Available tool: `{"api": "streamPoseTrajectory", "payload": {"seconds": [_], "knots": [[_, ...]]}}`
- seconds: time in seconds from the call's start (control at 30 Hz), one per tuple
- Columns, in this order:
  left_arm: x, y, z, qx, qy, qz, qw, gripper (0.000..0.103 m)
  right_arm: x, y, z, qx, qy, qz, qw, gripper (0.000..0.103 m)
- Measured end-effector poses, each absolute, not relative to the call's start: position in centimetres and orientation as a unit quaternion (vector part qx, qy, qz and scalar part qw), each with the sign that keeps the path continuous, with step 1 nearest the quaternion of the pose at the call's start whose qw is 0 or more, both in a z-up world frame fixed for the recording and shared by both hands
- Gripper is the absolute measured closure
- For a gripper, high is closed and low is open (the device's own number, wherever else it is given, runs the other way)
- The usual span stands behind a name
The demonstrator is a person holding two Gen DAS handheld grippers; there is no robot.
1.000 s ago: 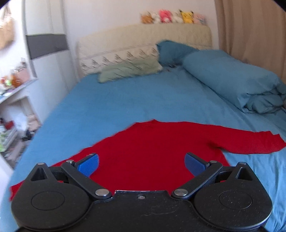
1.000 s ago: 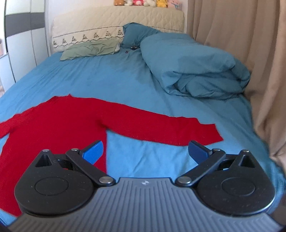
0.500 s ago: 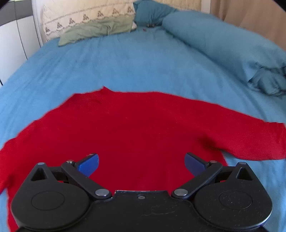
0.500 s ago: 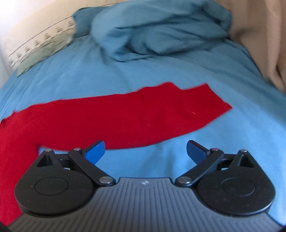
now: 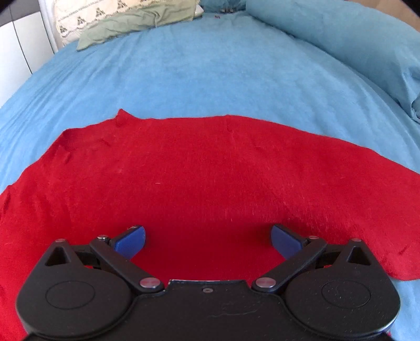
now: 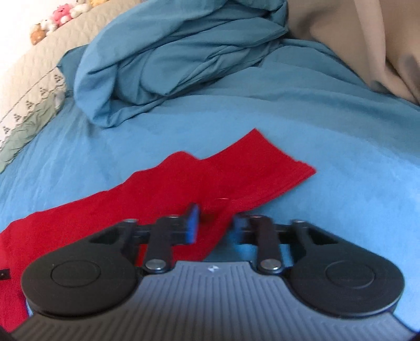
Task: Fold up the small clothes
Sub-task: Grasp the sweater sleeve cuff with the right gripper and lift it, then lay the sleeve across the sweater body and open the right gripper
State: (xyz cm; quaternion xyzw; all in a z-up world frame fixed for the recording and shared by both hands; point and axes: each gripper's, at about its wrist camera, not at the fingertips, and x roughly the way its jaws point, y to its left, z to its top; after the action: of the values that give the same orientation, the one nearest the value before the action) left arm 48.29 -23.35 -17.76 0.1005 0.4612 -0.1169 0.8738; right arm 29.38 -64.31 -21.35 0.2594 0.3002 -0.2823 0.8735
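Observation:
A red long-sleeved top (image 5: 204,178) lies flat on the blue bed sheet (image 5: 210,73). My left gripper (image 5: 207,238) is open and hovers low over the top's body, holding nothing. In the right wrist view the top's right sleeve (image 6: 231,173) stretches out to the right, its cuff lying on the sheet. My right gripper (image 6: 215,223) has its jaws nearly closed on the sleeve's near edge, with red cloth between the blue pads (image 6: 193,223).
A rolled blue duvet (image 6: 170,60) lies along the right side of the bed. A green pillow (image 5: 136,23) and a patterned headboard (image 6: 29,68) with plush toys (image 6: 60,18) are at the far end. A beige curtain (image 6: 367,44) hangs at the right.
Both grippers have dropped lower toward the top. The right gripper's jaws went from wide open to nearly closed on the sleeve's edge. The left stays open.

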Motion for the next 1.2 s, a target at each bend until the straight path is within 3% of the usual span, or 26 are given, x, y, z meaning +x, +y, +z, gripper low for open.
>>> {"api": "streamPoseTrajectory", "payload": {"seconds": [0.07,0.3,0.5,0.6,0.73,0.87,1.03,1.1,1.13,1.17,1.2], "knots": [[48.9,-23.2,-17.8,0.092,0.475,-0.122,0.867,0.0,29.6,-64.1,-20.9,0.248,0.302,-0.285,0.875,0.08],[50.3,-21.1,-16.7,0.082,0.495,-0.153,0.852,0.0,32.9,-59.7,-14.2,0.206,0.269,-0.221,0.915,0.082],[48.3,-14.8,-13.5,0.068,0.457,-0.132,0.877,0.0,40.9,-48.4,-6.0,0.167,0.224,-0.07,0.958,0.082],[47.6,-10.0,-12.6,0.064,0.439,-0.112,0.889,0.0,45.3,-40.0,-4.7,0.154,0.221,0.028,0.963,0.082],[46.2,-3.0,-12.4,0.058,0.42,-0.078,0.902,0.0,49.1,-27.6,-8.3,0.096,0.256,0.136,0.952,0.082],[44.9,2.7,-13.4,0.041,0.421,-0.044,0.905,0.0,49.5,-18.2,-16.5,0.025,0.316,0.189,0.929,0.083],[43.7,6.1,-14.1,0.007,0.433,-0.048,0.9,0.0,47.6,-15.5,-21.7,0.018,0.325,0.193,0.926,0.082],[43.6,6.0,-13.9,0.001,0.432,-0.057,0.9,0.0,47.5,-16.2,-21.8,0.026,0.321,0.199,0.926,0.078],[43.9,5.7,-13.8,-0.002,0.43,-0.062,0.9,0.0,47.4,-16.6,-21.5,0.027,0.324,0.203,0.924,0.066],[43.9,5.2,-13.6,-0.004,0.427,-0.071,0.901,0.0,47.4,-17.1,-21.1,0.027,0.322,0.206,0.923,0.042],[44.0,4.9,-13.2,-0.006,0.423,-0.08,0.902,0.0,46.6,-17.8,-20.5,0.025,0.313,0.204,0.927,0.03]]}}
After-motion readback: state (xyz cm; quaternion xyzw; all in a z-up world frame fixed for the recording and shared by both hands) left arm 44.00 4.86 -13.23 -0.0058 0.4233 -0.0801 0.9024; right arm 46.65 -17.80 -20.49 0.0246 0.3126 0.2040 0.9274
